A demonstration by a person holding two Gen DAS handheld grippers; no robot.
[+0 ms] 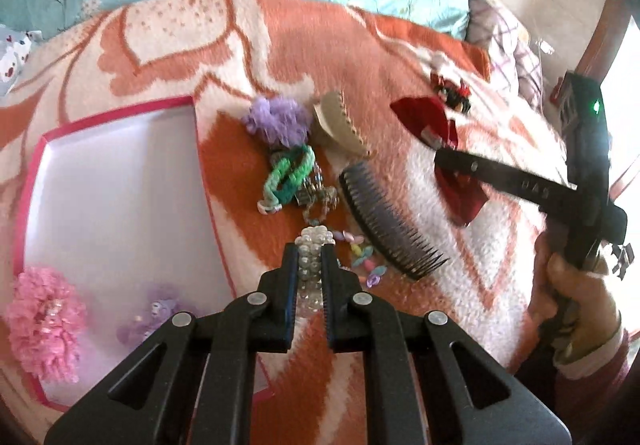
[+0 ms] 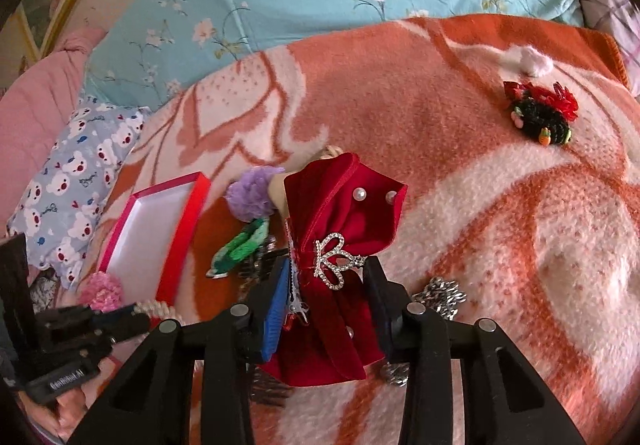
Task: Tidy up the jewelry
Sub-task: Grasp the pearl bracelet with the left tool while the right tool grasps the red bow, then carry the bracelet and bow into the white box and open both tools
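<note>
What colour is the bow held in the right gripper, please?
Deep red velvet bow, with pearls and a rhinestone crown; clearest in the right wrist view.

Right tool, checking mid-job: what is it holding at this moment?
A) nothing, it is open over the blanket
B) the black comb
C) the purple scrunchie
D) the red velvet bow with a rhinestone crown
D: in the right wrist view the right tool is closed on the red velvet bow, its fingers at either side of the crown ornament.
</note>
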